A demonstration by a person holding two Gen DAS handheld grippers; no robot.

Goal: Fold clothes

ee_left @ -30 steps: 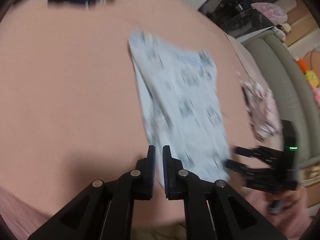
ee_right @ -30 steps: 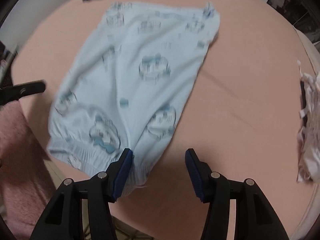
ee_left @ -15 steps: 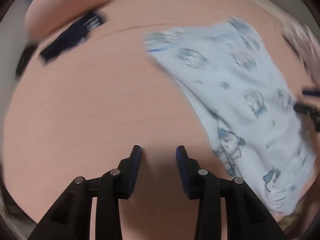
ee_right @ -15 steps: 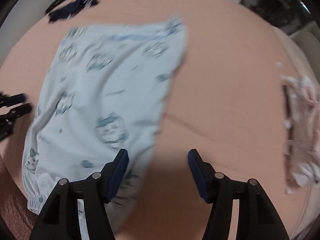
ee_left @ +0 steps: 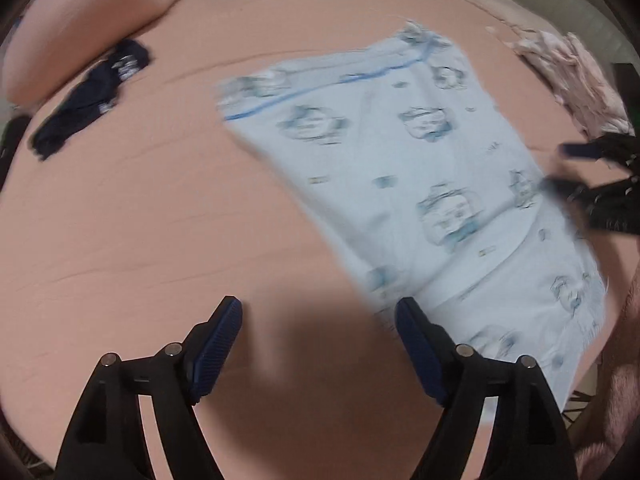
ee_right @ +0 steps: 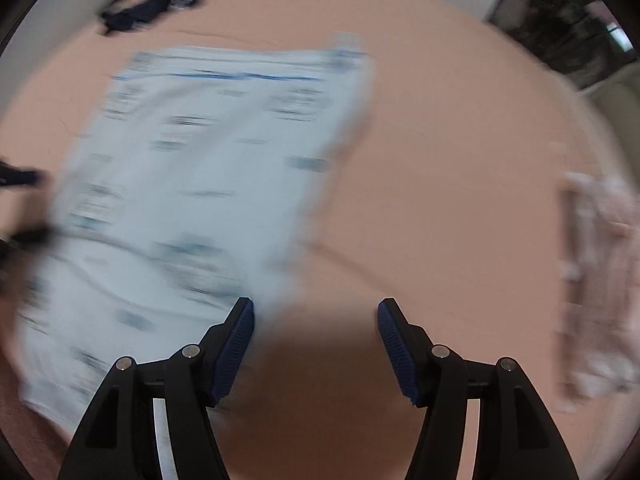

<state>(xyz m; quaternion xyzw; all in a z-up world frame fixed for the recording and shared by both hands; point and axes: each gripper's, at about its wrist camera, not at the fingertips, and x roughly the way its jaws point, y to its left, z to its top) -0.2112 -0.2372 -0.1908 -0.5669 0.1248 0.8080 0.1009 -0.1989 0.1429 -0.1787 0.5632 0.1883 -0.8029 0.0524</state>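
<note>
A light blue printed garment (ee_left: 420,176) lies flat on the peach bed sheet (ee_left: 140,220); it also shows, blurred, in the right wrist view (ee_right: 192,184). My left gripper (ee_left: 318,340) is open and empty, above the sheet at the garment's near left edge. My right gripper (ee_right: 316,336) is open and empty, its left finger at the garment's near right edge. The right gripper also shows at the right edge of the left wrist view (ee_left: 592,184). The left gripper's fingers (ee_right: 16,178) show at the left edge of the right wrist view.
A dark navy garment (ee_left: 88,96) lies at the far left of the bed, also in the right wrist view (ee_right: 148,8). A pink pillow (ee_left: 80,28) sits behind it. A pale pink crumpled garment (ee_left: 568,72) lies at the right, also in the right wrist view (ee_right: 600,276).
My left gripper went from shut to wide open and swung left of the garment. The garment now lies flat, released. My right gripper stayed open and shifted along the garment's edge.
</note>
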